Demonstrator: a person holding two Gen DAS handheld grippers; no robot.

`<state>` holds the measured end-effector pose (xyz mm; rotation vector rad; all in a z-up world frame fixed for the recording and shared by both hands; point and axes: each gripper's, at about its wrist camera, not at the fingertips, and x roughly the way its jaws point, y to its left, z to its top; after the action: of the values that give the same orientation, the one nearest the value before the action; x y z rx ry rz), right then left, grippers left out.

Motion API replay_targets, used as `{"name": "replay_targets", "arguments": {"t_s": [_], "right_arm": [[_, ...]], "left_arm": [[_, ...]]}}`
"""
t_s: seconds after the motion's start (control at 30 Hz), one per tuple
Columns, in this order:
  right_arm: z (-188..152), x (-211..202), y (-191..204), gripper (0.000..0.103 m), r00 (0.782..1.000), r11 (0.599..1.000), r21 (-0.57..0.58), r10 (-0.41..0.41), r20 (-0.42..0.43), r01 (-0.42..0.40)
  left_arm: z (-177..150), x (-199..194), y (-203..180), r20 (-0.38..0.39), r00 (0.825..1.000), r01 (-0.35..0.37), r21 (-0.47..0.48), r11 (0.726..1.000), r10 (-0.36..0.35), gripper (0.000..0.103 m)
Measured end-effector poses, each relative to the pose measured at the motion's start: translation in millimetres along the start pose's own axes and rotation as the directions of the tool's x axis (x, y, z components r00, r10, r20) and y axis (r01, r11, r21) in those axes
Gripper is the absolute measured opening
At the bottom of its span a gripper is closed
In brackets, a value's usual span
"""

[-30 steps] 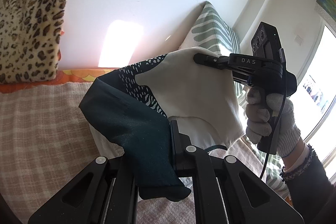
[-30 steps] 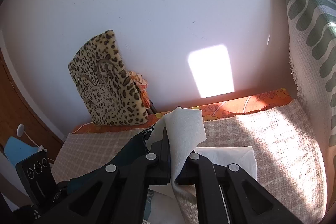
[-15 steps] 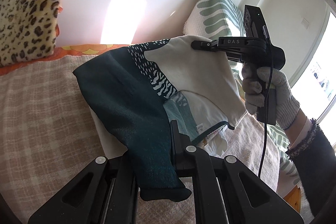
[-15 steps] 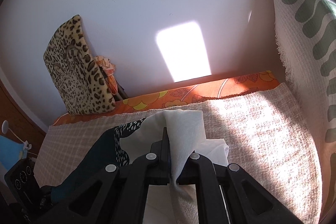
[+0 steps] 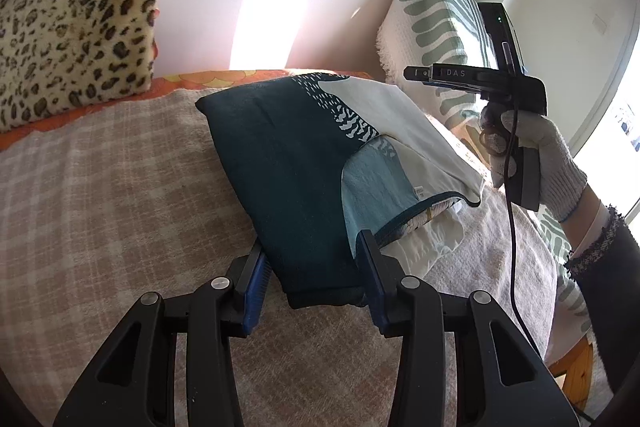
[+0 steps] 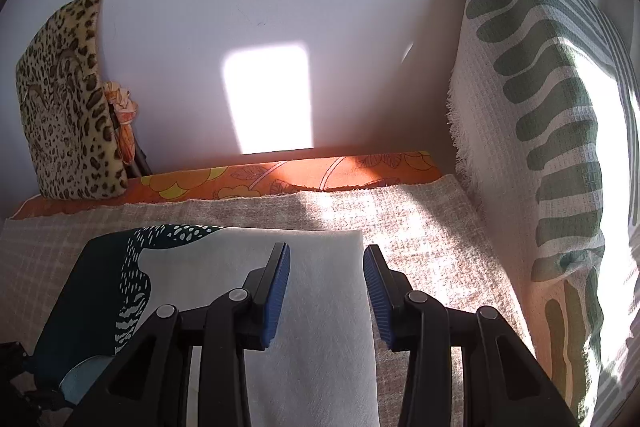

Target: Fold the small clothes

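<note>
A small garment [image 5: 304, 163], dark teal with a white patterned part, lies folded on the checked beige blanket [image 5: 100, 195]. It also shows in the right wrist view [image 6: 280, 287], white part uppermost. My left gripper [image 5: 312, 267] is open, its jaws on either side of the garment's near teal edge. My right gripper [image 6: 326, 275] is open just above the white part; in the left wrist view it [image 5: 416, 73] hovers above the garment's far right side, held by a gloved hand.
A leopard-print cushion [image 5: 72, 7] leans on the white wall at the left. A green-and-white striped pillow [image 6: 560, 147] stands at the right. An orange flowered sheet [image 6: 280, 175] runs along the wall. A wooden edge [image 5: 576, 367] shows low at the right.
Both grippers have let go of the garment and opened. The garment, held up a second ago, now lies folded flat on the blanket.
</note>
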<state>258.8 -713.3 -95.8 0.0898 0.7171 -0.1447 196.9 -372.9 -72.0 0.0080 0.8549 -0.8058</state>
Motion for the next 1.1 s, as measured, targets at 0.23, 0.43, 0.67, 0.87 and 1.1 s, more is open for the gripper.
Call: {"name": "replay_targets", "arguments": {"t_s": [0.23,0.43,0.67,0.87,1.1], "right_arm": [[-4,-4,41,0.04,0.993,0.991,-0.064,0.116,0.011,-0.115],[-4,6,75,0.043,0.985,0.98,-0.093,0.175,0.004,-0.174],[-13,48,71,0.048,0.979,0.982,-0.033,0.181,-0.095,-0.185],[-26,62,43,0.048,0.951,0.952,0.12,0.295,-0.096,-0.283],[-23,48,43,0.049,0.965,0.96,0.143,0.252,-0.073,-0.24]], "left_arm": [[-1,-26,-14,0.063,0.995,-0.086,0.112,0.99,0.079,0.043],[-3,-39,-14,0.086,0.99,-0.118,0.116,0.986,0.109,0.054],[-4,-60,-13,0.126,0.982,-0.153,0.122,0.981,0.138,0.063],[-5,-66,-13,0.14,0.979,-0.164,0.133,0.977,0.145,0.063],[-7,-78,-11,0.152,0.978,-0.164,0.129,0.978,0.144,0.069]]}}
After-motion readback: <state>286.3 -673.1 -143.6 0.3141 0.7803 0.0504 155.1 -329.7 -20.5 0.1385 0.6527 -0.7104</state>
